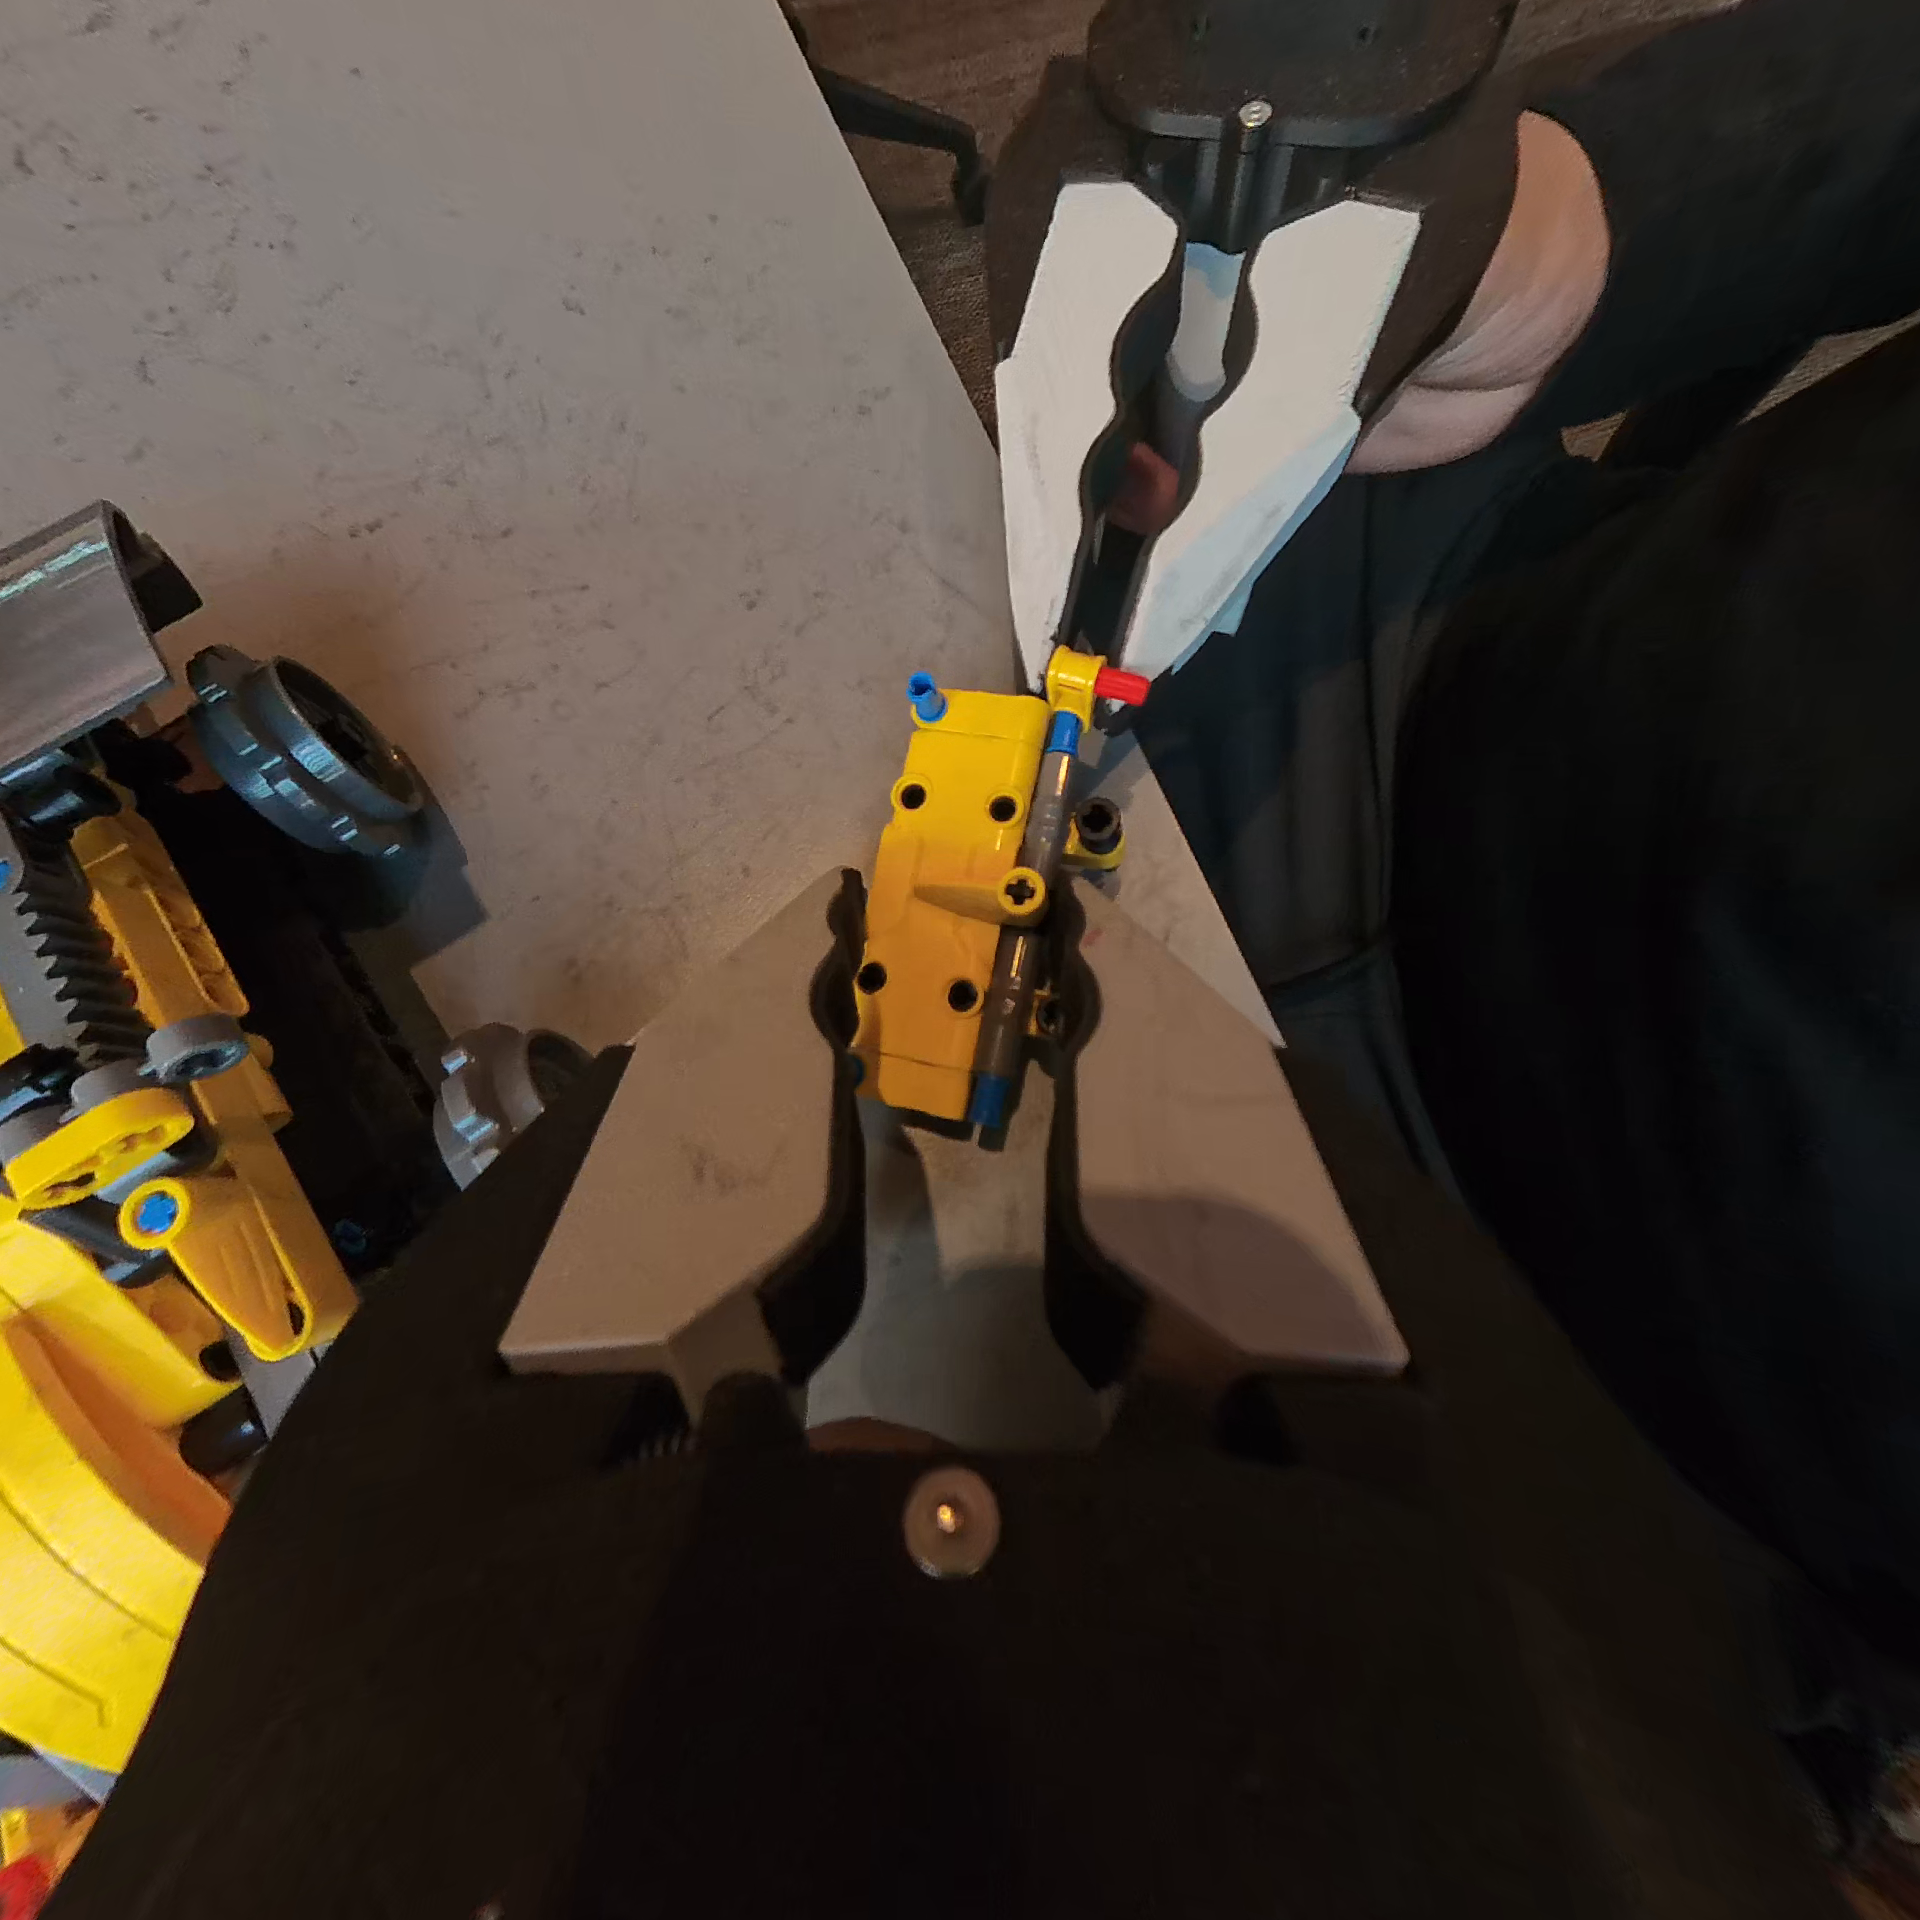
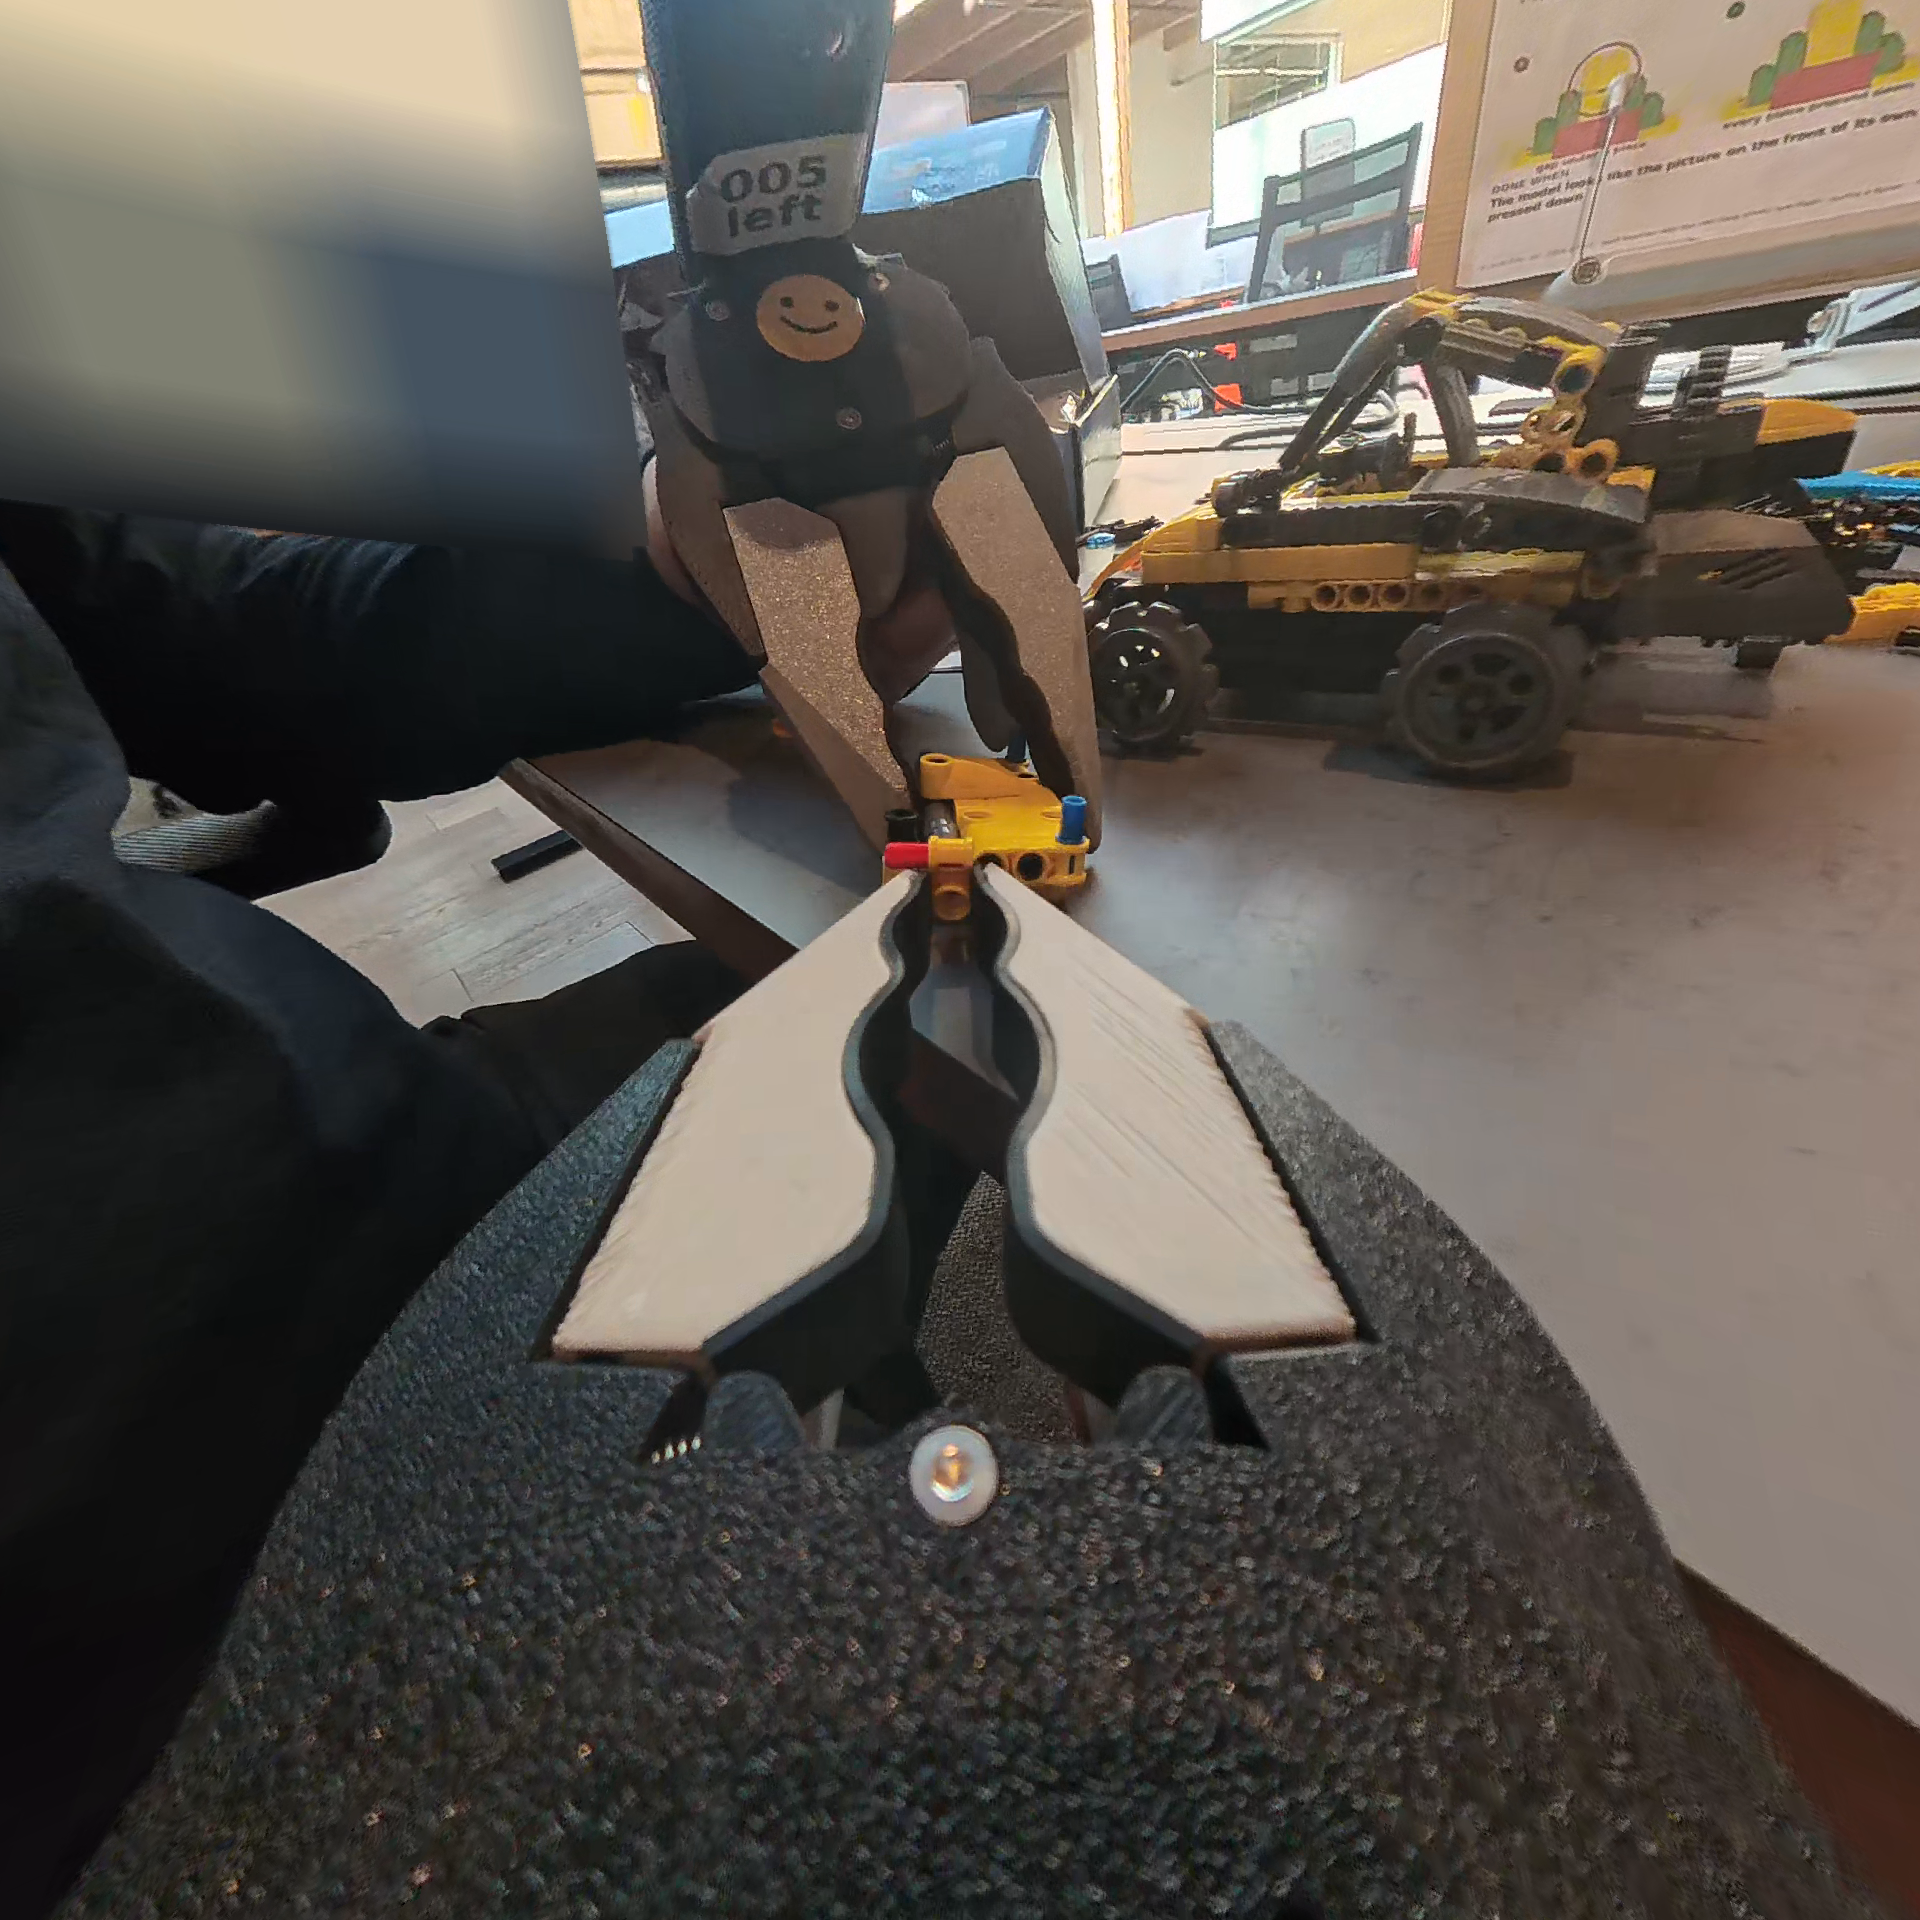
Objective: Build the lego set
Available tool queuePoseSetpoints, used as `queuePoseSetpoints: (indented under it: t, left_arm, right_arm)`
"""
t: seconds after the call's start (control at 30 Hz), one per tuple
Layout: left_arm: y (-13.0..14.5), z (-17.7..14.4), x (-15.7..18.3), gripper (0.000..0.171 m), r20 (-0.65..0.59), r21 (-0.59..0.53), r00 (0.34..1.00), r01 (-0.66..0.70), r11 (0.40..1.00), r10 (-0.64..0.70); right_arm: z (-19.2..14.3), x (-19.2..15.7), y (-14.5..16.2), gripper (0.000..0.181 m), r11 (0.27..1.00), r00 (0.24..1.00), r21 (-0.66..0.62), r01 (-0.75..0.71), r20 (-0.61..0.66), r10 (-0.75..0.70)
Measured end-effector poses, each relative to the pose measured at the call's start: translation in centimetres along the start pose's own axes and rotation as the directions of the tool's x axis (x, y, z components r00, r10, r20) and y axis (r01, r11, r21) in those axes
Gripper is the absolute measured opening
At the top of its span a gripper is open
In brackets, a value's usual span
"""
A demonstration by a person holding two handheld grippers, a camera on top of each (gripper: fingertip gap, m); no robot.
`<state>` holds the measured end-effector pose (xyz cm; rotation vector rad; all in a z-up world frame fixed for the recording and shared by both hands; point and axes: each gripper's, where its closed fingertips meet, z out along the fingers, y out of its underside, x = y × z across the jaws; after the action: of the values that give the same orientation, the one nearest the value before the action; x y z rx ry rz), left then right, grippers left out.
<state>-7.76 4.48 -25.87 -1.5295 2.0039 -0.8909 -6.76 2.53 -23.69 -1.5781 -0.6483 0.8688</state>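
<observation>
Both jaws are clamped — left gripper on the yellow plastic brick block, right gripper on its small yellow connector — at the grey table's edge, near a yellow-and-black toy car.

A grey, mottled desk was seen, its edge cut at an angle. Beyond that edge a wood-plank floor was shown, and in the left wrist view a dark carpet with a black chair base on it. Behind the desk a dark blue box was set. Farther back, a black chair stood before bright windows. A printed poster was propped at the upper right.
</observation>
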Motion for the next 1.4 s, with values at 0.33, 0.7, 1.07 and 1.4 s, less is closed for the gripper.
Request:
queuePoseSetpoints:
  t: [0.33,0.7,1.07,1.4]
  left_arm:
    - [0.0,0.0,-0.1,0.032,0.017,-0.013,1.000,-0.010,1.000,0.011]
    - [0.2,-0.1,-0.3,0.032,0.043,-0.033,0.999,-0.026,0.999,0.027]
    - [-0.2,0.1,-0.6,0.032,0.036,0.003,0.999,0.018,1.000,-0.018]
    - [-0.1,0.1,-1.0,0.032,0.046,0.006,0.998,0.030,1.000,-0.030]
  right_arm:
    - [0.2,0.0,0.1,0.007,0.997,0.999,-0.060,0.047,-0.010,-0.048]
    - [0.4,0.4,0.3,0.007,0.954,0.986,-0.252,0.162,-0.009,-0.169]
    - [-0.4,0.9,0.1,0.007,0.937,0.987,-0.316,0.148,-0.007,-0.158]
    - [-0.4,1.1,0.1,0.000,0.926,0.981,-0.334,0.179,-0.009,-0.193]
